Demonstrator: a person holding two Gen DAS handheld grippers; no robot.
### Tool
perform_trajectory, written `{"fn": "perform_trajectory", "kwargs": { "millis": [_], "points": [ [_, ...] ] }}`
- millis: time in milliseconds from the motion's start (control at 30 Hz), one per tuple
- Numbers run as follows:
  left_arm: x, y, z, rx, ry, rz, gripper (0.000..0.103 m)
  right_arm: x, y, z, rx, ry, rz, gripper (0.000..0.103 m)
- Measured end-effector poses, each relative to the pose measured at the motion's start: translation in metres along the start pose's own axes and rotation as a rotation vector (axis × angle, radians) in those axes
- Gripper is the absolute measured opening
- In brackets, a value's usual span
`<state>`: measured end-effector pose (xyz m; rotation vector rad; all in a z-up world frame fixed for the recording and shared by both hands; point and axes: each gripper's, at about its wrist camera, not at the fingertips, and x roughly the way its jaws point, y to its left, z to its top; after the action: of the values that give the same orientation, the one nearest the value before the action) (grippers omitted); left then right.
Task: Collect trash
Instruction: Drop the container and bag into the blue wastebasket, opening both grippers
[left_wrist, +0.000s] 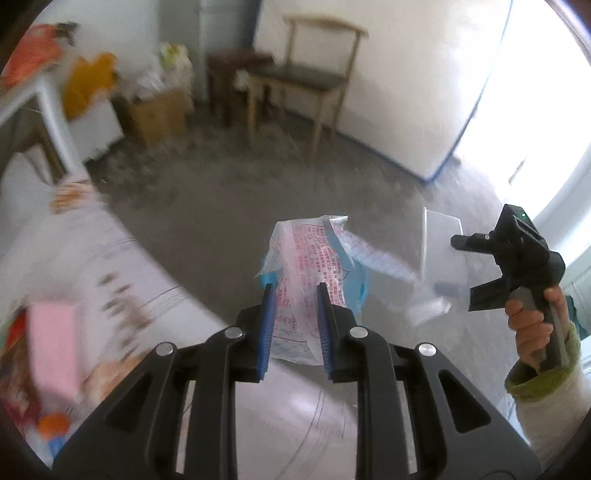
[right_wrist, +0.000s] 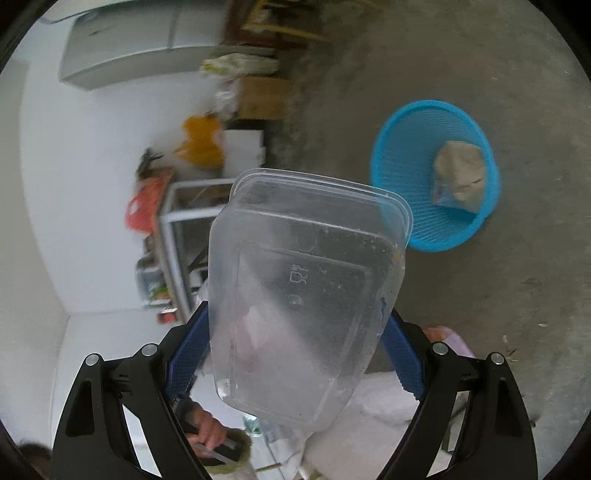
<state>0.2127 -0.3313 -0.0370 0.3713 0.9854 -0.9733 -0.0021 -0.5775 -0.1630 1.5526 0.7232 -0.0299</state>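
My left gripper (left_wrist: 295, 288) is shut on a crumpled thin plastic wrapper (left_wrist: 306, 251) with red print and blue patches, held above the concrete floor. At the right of the left wrist view a hand holds my right gripper (left_wrist: 467, 269), with a clear plastic food container (left_wrist: 439, 236) between its fingers. In the right wrist view my right gripper (right_wrist: 297, 310) stands wide, its blue pads pressed on the two sides of that empty clear container (right_wrist: 303, 295). Beyond it a blue mesh basket (right_wrist: 402, 155) stands on the floor with a crumpled brownish bag (right_wrist: 460, 173) inside.
A wooden chair (left_wrist: 303, 74) and a dark stool (left_wrist: 229, 74) stand by the far wall, with a cardboard box (left_wrist: 155, 110) full of bags to their left. A cloth-covered table (left_wrist: 92, 258) with a pink item (left_wrist: 55, 343) lies at lower left. A metal-framed shelf (right_wrist: 177, 236) stands behind the container.
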Motion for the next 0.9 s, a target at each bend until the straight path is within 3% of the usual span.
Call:
{"fn": "perform_trajectory", "kwargs": {
  "millis": [167, 300, 433, 467, 633, 733, 900],
  "points": [
    [0.087, -0.016, 0.03, 0.052, 0.127, 0.009, 0.025, 0.022, -0.024, 0.032, 0.03, -0.018, -0.075, 0.084],
    [0.137, -0.028, 0.043, 0.092, 0.158, 0.04, 0.029, 0.047, -0.036, 0.056, 0.048, -0.018, -0.119, 0.085],
    [0.17, -0.023, 0.057, 0.007, 0.151, 0.009, 0.069, 0.076, -0.049, 0.09, 0.05, -0.022, -0.167, 0.086],
    [0.173, -0.018, 0.062, -0.022, 0.133, 0.025, 0.07, 0.084, -0.054, 0.099, 0.052, -0.037, -0.183, 0.087],
    [0.156, -0.004, 0.065, -0.099, 0.104, 0.022, 0.071, 0.128, -0.089, 0.128, 0.102, -0.007, -0.282, 0.088],
    [0.119, 0.003, 0.062, -0.085, 0.036, 0.02, 0.076, 0.15, -0.113, 0.133, 0.152, 0.025, -0.325, 0.088],
    [0.034, 0.03, 0.041, -0.121, -0.09, 0.015, 0.082, 0.168, -0.13, 0.134, 0.186, 0.029, -0.303, 0.088]
  ]
}}
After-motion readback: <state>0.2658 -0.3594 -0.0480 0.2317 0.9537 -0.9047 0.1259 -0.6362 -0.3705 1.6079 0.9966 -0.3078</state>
